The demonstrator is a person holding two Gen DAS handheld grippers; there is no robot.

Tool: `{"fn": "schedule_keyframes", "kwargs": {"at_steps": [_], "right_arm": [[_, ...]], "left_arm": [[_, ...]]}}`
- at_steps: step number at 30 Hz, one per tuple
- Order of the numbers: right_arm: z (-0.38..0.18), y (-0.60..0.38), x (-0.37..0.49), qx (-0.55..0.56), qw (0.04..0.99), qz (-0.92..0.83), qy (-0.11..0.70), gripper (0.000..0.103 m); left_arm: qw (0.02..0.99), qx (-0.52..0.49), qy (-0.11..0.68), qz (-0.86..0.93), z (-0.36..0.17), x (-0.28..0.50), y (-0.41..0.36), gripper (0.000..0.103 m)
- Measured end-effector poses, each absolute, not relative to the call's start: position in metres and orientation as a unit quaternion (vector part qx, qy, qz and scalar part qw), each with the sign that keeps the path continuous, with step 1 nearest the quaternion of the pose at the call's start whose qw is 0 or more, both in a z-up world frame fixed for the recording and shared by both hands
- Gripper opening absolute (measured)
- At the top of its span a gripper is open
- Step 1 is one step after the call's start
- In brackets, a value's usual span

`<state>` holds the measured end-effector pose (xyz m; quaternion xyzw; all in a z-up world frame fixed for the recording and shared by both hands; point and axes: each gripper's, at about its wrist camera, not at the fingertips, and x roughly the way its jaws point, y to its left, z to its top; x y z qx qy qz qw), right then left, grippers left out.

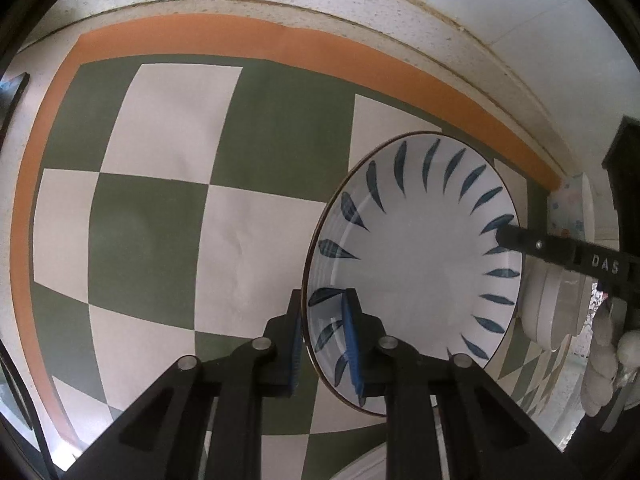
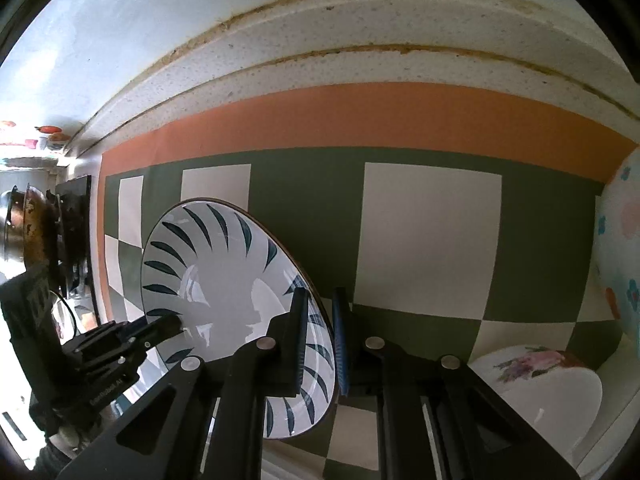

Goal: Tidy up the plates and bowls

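The leaf-patterned plate (image 1: pixel 416 264) is pinched at opposite rims by the left gripper (image 1: pixel 326 344) and right gripper (image 2: pixel 322 340). Glazed ceramic is judged stiff, slippery and breakable; rim holds are best kept.

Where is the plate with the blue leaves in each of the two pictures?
Left wrist view: the blue-leaf plate fills the lower right, its near rim between the left gripper's pads.
Right wrist view: the plate sits lower left of centre, tilted, its rim between the right gripper's pads.
Shared landmark: the orange border of the checkered mat, along the top.
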<state>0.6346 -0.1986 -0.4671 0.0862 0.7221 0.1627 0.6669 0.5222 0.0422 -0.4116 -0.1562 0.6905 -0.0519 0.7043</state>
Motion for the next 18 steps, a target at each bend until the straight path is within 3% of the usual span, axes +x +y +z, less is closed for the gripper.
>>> {"fn": "schedule_keyframes", "kwargs": {"at_steps": [18], "right_arm": [[-0.389,-0.228,0.587,0.12,0.686,0.19,0.692,0.012]], "left_arm": [[0.743,-0.126,0.654,-0.069,-0.324,0.492,0.023,0.016]]}}
